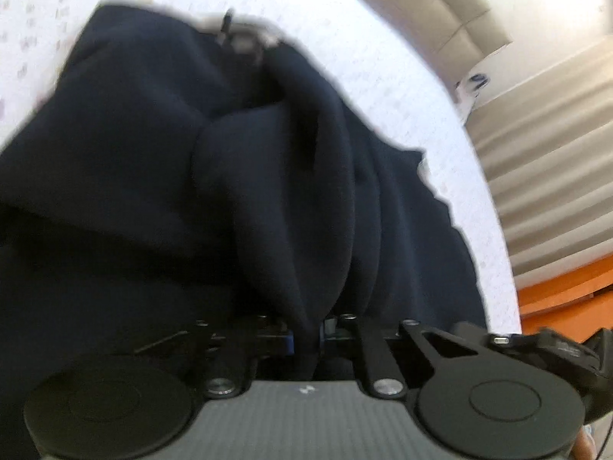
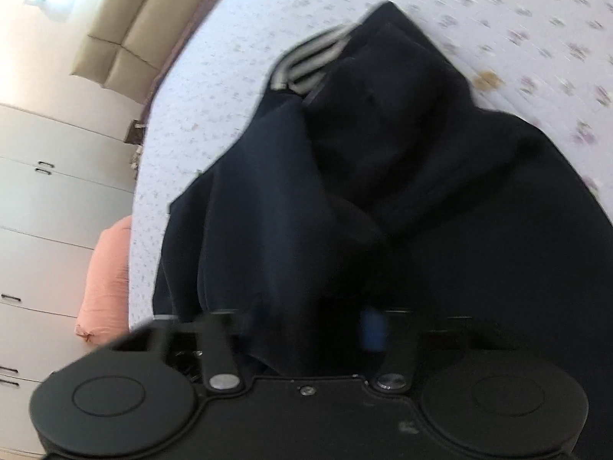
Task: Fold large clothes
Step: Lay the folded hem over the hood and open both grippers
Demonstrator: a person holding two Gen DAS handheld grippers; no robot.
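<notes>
Navy fabric fills most of both of my wrist views: a large dark garment, thick and soft like a sweatshirt, lies bunched in heavy folds on a bed. I see the bedsheet beneath it, white with a scatter of small pale flowers, showing around the garment's far edges. In my left wrist view, my left gripper has its jaws drawn close together, and a ridge of the navy cloth runs straight down between them, pinched by the blue-edged pads. In my right wrist view, my right gripper is likewise nearly closed, with a fold of the same garment dropping into the gap beside a blue pad; the frame is blurred, so I judge the cloth gripped but cannot make out the contact sharply. At the garment's far end in this view, a ribbed band of grey and white stripes peeks out from under a dark flap (it could be a collar or a cuff; I cannot tell which). A similar pale patch shows at the far end in the left view, too smeared to name. Beyond the bed on my right view stand white cupboard doors with small dark handles, a beige padded headboard, and a pink pillow at the mattress edge. My left view shows pale ribbed panelling and an orange surface beyond the bed.
</notes>
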